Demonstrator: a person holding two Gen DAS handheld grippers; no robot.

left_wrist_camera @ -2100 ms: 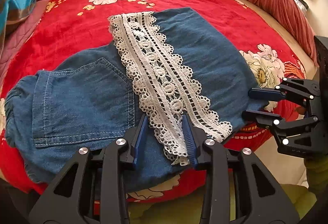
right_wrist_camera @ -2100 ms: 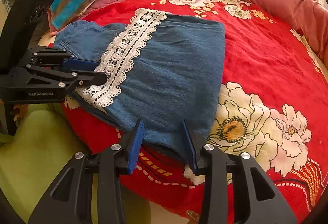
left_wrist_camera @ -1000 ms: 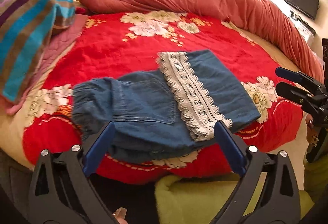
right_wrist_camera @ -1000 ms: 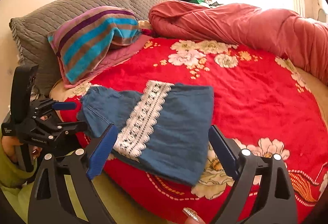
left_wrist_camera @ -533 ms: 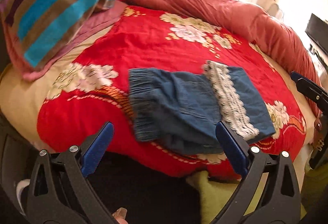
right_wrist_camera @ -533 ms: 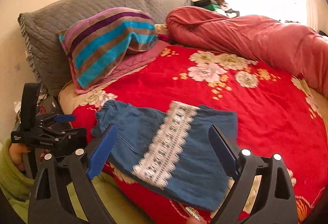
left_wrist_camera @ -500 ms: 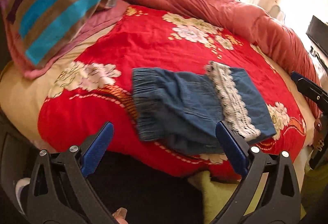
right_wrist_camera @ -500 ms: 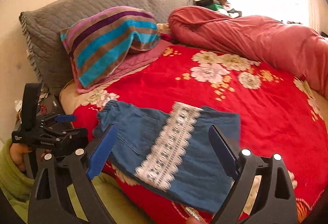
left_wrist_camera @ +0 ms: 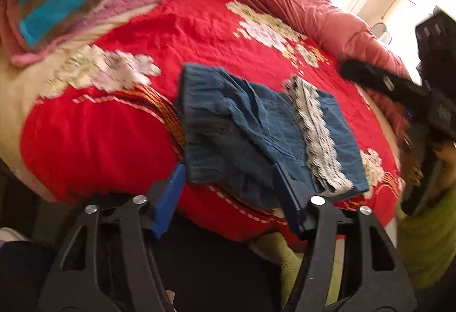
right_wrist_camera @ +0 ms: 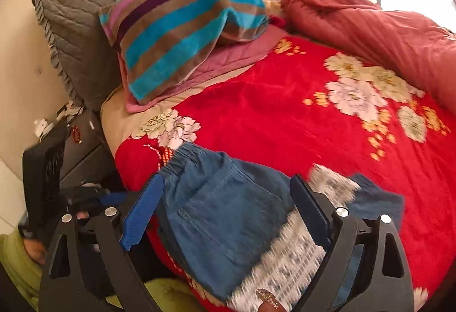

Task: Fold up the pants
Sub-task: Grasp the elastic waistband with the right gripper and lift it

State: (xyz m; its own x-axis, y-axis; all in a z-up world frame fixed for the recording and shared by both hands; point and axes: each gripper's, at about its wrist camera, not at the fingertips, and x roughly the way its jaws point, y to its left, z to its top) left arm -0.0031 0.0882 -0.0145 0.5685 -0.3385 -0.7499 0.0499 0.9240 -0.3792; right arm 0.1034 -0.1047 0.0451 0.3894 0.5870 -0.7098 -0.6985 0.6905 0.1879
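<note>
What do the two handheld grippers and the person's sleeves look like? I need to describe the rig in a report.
Left gripper and right gripper: black, angular frames with triangular cut-outs, silver round screw heads, and flat blue pads on the fingers. The sleeve is yellow-green. No cables show.

We see strong daylight blown out white in the upper right of both views. Motion blur smears the lace trim (right_wrist_camera: 290, 263) and the blanket's flowers (left_wrist_camera: 102, 69). Fisheye bending darkens the corners.
</note>
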